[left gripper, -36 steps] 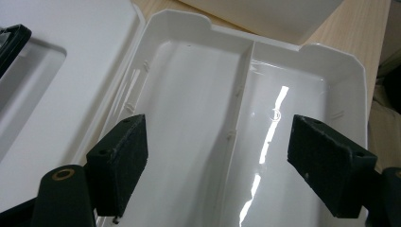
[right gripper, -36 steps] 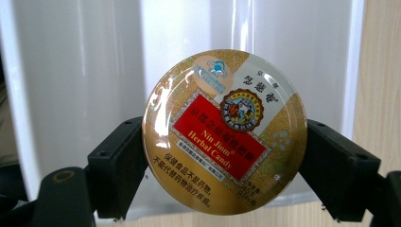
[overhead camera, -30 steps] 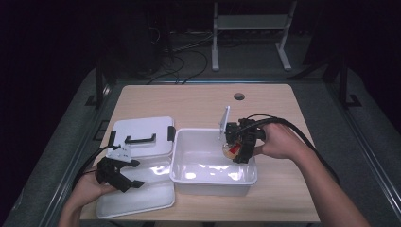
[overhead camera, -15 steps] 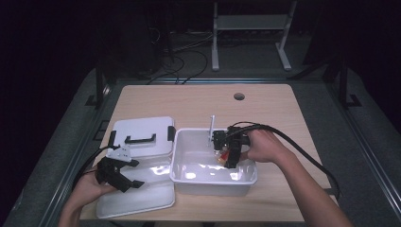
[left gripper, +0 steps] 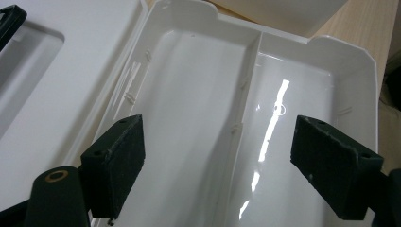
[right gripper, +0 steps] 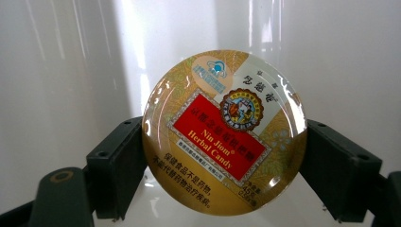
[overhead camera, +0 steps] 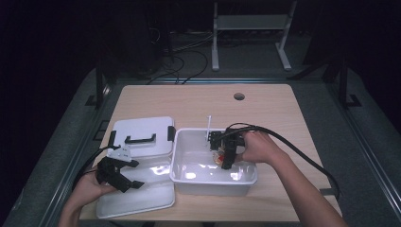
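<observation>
Dark room around my lit wooden table [overhead camera: 189,101]

Ahead of my grippers I see a round hole [overhead camera: 239,96] in the tabletop, then grey floor [overhead camera: 302,66], loose cables [overhead camera: 182,54] and a pale metal stand [overhead camera: 248,30].

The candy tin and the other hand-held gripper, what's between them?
In the high view, the white bin's wall stands between the candy tin and the left hand-held gripper.
</observation>
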Tool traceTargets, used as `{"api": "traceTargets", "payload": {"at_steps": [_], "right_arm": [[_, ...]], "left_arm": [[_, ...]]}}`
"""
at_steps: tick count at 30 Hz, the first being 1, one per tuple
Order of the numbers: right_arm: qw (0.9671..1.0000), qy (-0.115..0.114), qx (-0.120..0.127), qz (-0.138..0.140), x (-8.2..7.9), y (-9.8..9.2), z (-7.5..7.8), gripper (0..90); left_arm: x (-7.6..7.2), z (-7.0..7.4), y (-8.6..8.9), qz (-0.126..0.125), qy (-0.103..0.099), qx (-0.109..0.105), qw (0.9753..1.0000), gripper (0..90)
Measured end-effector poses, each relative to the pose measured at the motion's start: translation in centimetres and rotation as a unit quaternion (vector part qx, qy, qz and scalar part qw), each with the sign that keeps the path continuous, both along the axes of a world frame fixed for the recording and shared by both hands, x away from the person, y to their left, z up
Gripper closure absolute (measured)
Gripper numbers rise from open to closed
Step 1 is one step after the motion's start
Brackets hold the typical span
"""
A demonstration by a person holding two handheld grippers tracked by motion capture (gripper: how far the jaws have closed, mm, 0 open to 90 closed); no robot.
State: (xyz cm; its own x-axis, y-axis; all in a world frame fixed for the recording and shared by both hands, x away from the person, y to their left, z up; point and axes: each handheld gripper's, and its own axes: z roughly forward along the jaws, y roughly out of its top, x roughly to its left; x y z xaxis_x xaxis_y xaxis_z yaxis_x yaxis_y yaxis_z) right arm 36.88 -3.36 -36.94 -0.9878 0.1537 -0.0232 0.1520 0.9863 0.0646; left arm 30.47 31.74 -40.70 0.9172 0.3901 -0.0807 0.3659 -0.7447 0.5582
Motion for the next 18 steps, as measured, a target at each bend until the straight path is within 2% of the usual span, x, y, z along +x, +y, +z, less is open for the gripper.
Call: {"api": "traceTargets", "payload": {"at_steps": [4,6,8,11,18], "right_arm": [[1.0000,0.005,-0.006,-0.002,0.1,0.1,-0.3,19.3],[1.0000,0.005,-0.001,-0.006,0.1,0.1,-0.3,18.4],[0.9999,0.001,0.013,-0.010,0.2,0.0,0.2,17.6],[0.9998,-0.009,0.015,-0.010,0.1,-0.1,0.7,17.6],[0.9996,-0.003,0.026,-0.014,-0.1,-0.7,1.6,21.2]], "left_arm": [[0.0,0.0,0.1,-0.001,0.001,0.001,1.0000,18.2],[0.0,0.0,0.1,0.000,0.001,0.000,1.0000,18.2],[0.0,0.0,0.0,-0.001,0.001,0.000,1.0000,18.2],[-0.1,0.0,0.0,-0.002,0.001,0.000,1.0000,18.2],[-0.1,0.1,0.1,-0.003,0.000,0.001,1.0000,18.2]]}}
